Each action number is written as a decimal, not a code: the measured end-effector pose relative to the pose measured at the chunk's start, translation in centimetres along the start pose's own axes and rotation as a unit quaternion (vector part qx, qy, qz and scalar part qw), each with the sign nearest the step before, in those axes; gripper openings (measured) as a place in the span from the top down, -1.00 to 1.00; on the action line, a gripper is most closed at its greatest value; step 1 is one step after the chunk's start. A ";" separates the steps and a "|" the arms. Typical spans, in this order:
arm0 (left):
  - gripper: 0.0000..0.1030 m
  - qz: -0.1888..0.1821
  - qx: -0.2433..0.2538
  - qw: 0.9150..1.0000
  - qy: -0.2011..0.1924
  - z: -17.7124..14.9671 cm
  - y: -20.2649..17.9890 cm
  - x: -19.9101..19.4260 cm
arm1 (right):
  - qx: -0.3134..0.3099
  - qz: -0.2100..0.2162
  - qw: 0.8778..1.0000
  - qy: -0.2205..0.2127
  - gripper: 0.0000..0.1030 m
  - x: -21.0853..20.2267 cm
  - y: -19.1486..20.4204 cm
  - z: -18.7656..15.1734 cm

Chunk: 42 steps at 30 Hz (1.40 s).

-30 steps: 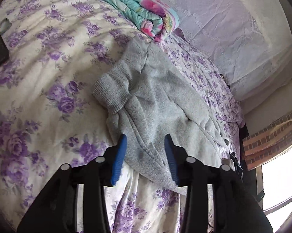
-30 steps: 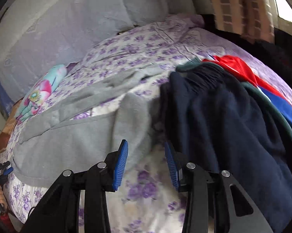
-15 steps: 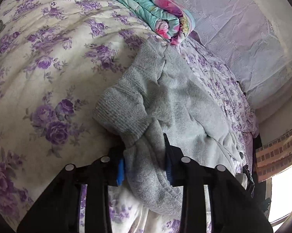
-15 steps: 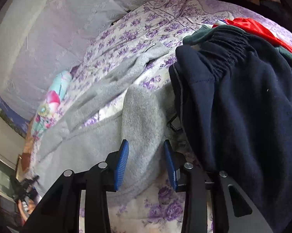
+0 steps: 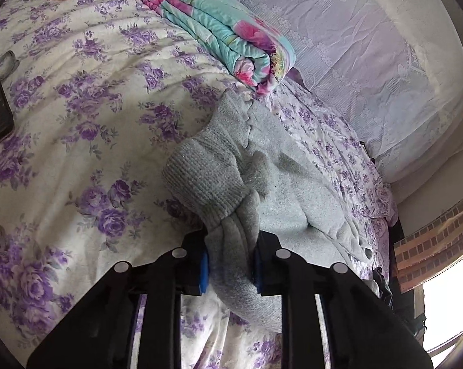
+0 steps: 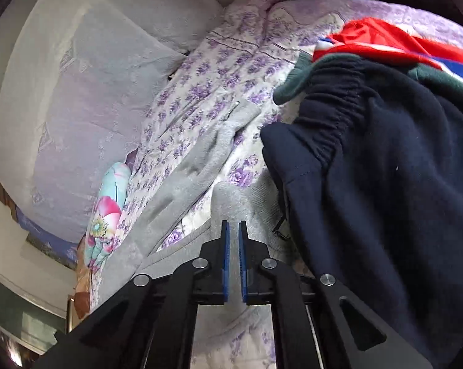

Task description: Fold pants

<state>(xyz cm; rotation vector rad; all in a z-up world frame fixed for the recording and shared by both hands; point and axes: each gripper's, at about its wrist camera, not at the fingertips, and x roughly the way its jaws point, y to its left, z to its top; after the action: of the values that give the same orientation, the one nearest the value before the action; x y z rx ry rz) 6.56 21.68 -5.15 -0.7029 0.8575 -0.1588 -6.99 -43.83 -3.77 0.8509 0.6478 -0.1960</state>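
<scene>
Across the bed (image 5: 77,98), grey pants (image 5: 286,196) run lengthwise between the grippers: left gripper (image 5: 230,266) pinches the bunched leg by its ribbed cuff (image 5: 207,181), right gripper (image 6: 234,261), fingers nearly together, nips the other end's edge beside the navy garment (image 6: 385,190).

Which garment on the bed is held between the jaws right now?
The grey pants, the light knitted pair; both grippers close on it. The dark navy pants and the red garment lie beside it, untouched.
</scene>
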 end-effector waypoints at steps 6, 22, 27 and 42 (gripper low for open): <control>0.63 0.012 -0.021 1.000 -0.005 0.0 1.8 -0.8 | -0.004 -0.036 0.999 0.011 0.38 1.5 -0.8 -1.9; 0.62 0.047 -0.003 0.999 -0.007 -0.8 1.9 0.3 | 0.046 -0.066 0.997 -0.001 0.38 3.5 -1.9 -3.0; 0.61 0.049 -0.005 0.999 -0.005 -1.0 2.2 0.7 | 0.073 -0.056 0.996 -0.020 0.62 6.2 -2.6 -1.5; -0.07 0.055 -0.008 0.998 0.012 -0.8 3.6 -3.1 | -0.182 -0.170 0.967 -0.057 0.83 -2.5 2.0 -1.5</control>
<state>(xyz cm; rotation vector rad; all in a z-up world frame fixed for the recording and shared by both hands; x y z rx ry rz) 3.46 25.25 -5.77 -0.6679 0.9183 -0.0626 -8.88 -41.65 -1.73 0.3671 0.6916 -0.4183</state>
